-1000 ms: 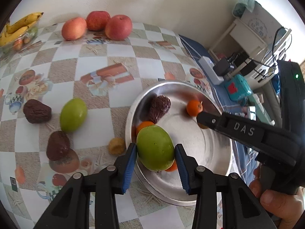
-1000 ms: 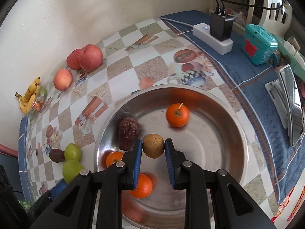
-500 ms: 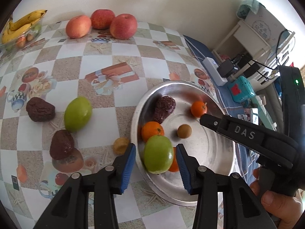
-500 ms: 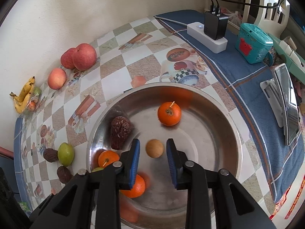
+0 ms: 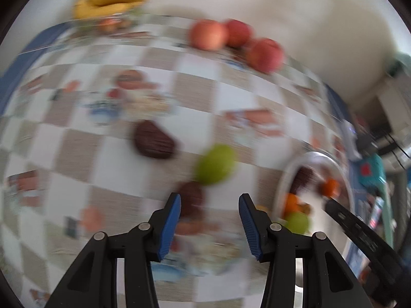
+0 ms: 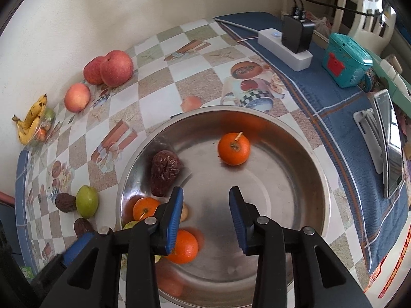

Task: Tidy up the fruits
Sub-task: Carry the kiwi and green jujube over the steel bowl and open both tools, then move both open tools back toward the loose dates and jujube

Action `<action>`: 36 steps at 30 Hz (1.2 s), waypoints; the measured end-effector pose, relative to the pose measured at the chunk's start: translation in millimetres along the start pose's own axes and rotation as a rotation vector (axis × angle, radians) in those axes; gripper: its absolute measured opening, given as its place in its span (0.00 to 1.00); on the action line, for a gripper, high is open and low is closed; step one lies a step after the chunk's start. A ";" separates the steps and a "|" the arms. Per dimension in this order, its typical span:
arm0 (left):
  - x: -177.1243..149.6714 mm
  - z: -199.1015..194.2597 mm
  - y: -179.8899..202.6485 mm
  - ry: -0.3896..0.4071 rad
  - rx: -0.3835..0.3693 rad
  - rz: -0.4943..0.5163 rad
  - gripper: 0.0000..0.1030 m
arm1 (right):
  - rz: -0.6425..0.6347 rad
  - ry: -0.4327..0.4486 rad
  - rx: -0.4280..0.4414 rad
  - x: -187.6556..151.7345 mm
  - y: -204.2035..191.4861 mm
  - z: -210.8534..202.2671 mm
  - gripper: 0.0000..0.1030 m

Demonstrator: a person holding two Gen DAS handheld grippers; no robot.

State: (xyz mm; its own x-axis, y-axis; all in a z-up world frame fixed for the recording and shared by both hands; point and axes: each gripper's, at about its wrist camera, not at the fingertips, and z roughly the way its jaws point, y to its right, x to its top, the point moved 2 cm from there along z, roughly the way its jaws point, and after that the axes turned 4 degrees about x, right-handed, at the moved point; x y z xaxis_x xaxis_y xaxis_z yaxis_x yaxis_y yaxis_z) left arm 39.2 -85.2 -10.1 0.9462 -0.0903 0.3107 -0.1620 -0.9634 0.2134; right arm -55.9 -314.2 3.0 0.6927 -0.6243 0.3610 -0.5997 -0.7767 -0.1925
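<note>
Right wrist view: right hand-held gripper (image 6: 206, 214) above steel bowl (image 6: 318, 169), jaws apart, empty.

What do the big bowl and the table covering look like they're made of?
The bowl looks like stainless steel with a brushed, shiny finish: it is silver-grey and mirrors the orange fruit as a blur on its wall. The table covering looks like printed vinyl or oilcloth, smooth with a checked pattern and printed pictures, though a coated fabric is possible.
</note>
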 end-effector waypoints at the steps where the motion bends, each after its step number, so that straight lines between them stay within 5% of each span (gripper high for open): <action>1: 1.9 -0.5 -9.3 0.004 0.030 -0.022 0.49 | -0.013 -0.001 -0.004 -0.7 -3.5 0.3 0.37; 8: 13.6 -12.8 -63.3 0.029 0.052 -0.169 0.49 | -0.128 -0.002 0.043 -6.7 -40.7 -0.6 0.37; 16: 22.3 -22.4 -83.2 0.064 0.083 -0.220 0.51 | -0.245 0.033 0.108 -13.6 -81.0 -12.0 0.37; 19: 20.7 -15.3 -82.5 0.033 0.108 -0.216 0.80 | -0.268 0.034 0.115 -15.4 -89.6 -11.4 0.37; 21: 18.8 -9.5 -81.2 0.016 0.129 -0.208 0.90 | -0.277 0.022 0.120 -16.6 -92.4 -7.6 0.38; 25: 15.4 -1.8 -82.8 0.006 0.185 -0.196 1.00 | -0.292 0.018 0.097 -18.9 -94.8 -0.4 0.86; 36: 13.0 13.4 -71.3 0.007 0.165 -0.145 1.00 | -0.315 -0.019 -0.021 -24.0 -83.8 21.3 0.94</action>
State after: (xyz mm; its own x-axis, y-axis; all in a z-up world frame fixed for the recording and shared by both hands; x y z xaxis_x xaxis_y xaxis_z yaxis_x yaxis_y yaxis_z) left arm 66.8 -21.0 -33.7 0.9541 0.0532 0.2947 0.0241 -0.9945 0.1016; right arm -13.8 -235.8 -8.9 0.8529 -0.3550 0.3827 -0.3625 -0.9303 -0.0552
